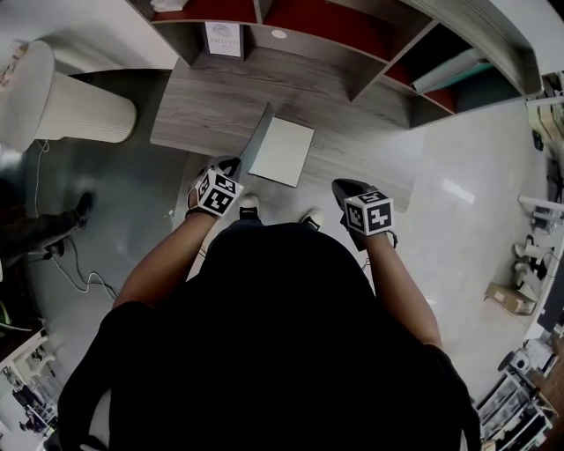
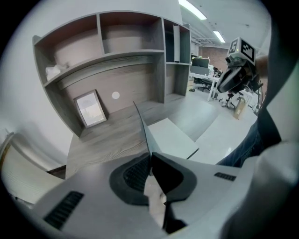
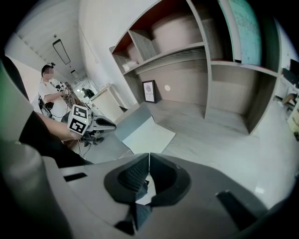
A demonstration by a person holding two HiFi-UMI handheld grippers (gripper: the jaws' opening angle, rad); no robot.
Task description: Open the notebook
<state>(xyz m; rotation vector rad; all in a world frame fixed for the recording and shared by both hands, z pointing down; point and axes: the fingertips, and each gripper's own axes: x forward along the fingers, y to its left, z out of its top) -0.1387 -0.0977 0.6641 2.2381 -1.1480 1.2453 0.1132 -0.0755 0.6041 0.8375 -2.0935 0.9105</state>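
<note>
The notebook (image 1: 284, 150) lies on the wooden desk (image 1: 211, 114) with a white page showing. Its grey cover (image 1: 256, 141) stands raised along the left side. My left gripper (image 1: 233, 166) is shut on the near edge of that cover; in the left gripper view the cover (image 2: 141, 126) runs straight into the closed jaws (image 2: 150, 156), with the page (image 2: 170, 137) to its right. My right gripper (image 1: 345, 187) hovers off the desk's front edge, right of the notebook, shut and empty (image 3: 149, 156). In the right gripper view the raised cover (image 3: 133, 121) and the left gripper (image 3: 105, 123) show at the left.
A framed picture (image 1: 224, 40) leans against the desk's back wall under the shelf cubbies (image 1: 326, 26). A white ribbed cylinder (image 1: 62, 101) stands left of the desk. A person (image 3: 49, 95) stands far off. The pale floor (image 1: 458, 203) spreads to the right.
</note>
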